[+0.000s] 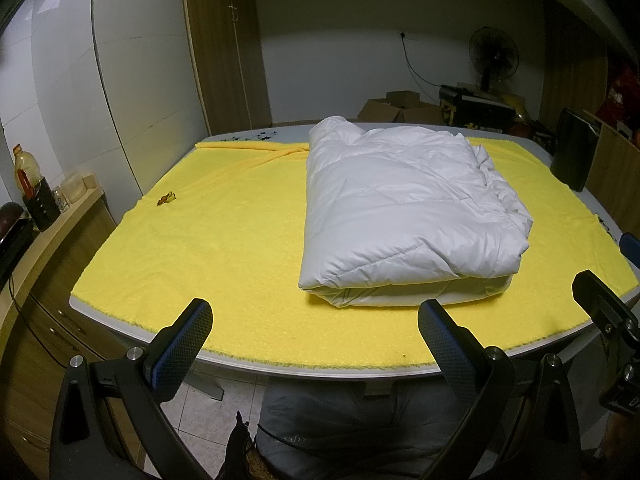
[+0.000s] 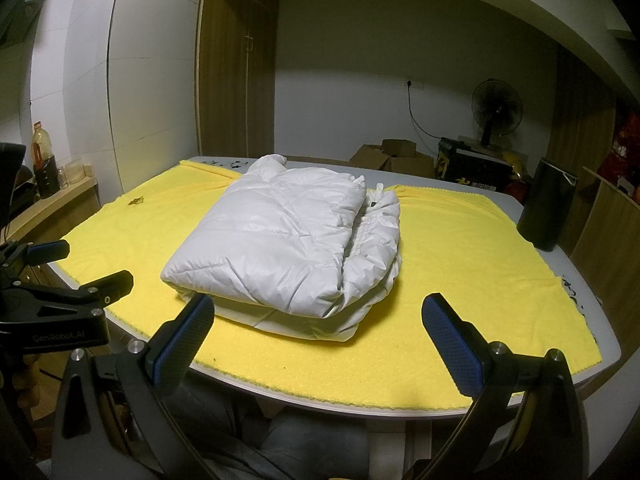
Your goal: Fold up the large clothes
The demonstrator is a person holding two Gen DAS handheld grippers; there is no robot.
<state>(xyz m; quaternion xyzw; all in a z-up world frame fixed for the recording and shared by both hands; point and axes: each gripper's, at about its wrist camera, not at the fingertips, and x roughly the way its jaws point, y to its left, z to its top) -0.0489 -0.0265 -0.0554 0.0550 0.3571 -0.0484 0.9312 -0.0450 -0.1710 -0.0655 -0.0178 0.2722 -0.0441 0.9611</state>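
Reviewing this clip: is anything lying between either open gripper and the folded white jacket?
Nothing visible does. Only bare yellow cloth lies between the left gripper and the white jacket, and likewise ahead of the right gripper. The small brown scrap and the black cylinder sit well off to the sides.

The folded jacket (image 1: 404, 216) lies on the cloth (image 1: 224, 240) that covers the worktop (image 2: 600, 364), right of centre. A bin (image 2: 546, 204) stands at the worktop's right edge. Behind, boxes (image 2: 388, 156) and a fan (image 2: 496, 110) sit.
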